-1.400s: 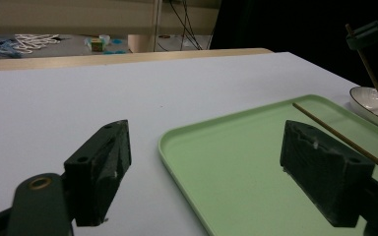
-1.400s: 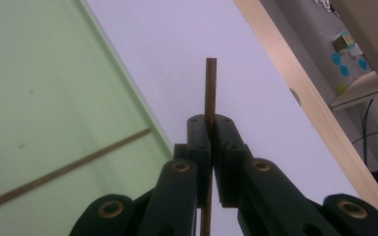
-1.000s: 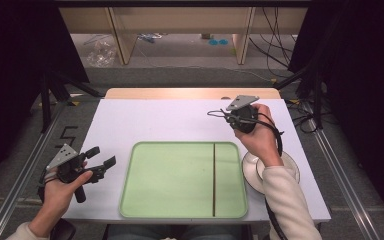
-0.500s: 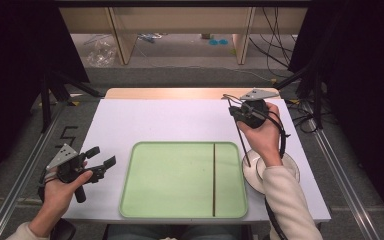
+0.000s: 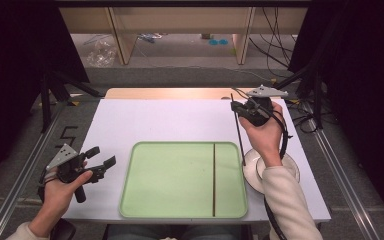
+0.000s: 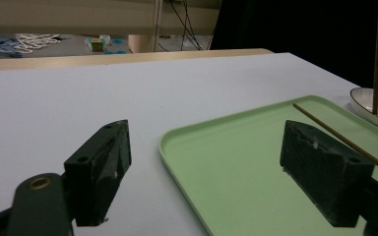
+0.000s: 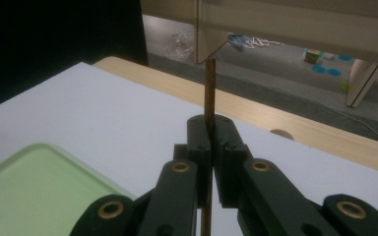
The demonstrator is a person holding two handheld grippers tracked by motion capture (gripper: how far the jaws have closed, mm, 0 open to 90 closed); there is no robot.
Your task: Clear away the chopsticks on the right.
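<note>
Two sticks, one green tray [image 5: 170, 200] and one white dish [image 5: 252, 172] sit on or over the white table [image 5: 155, 120]. One stick [image 5: 213, 177] lies flat across the tray's right part. The other stick [image 5: 239, 132] is pinched between the closed jaws of the right gripper [image 5: 236, 106] and hangs down toward the dish. The right gripper view shows that clamp close up, the stick [image 7: 209, 93] upright. The left gripper [image 5: 102, 157] hangs left of the tray, jaws wide apart and empty. Its own view shows the tray's near corner between them.
</note>
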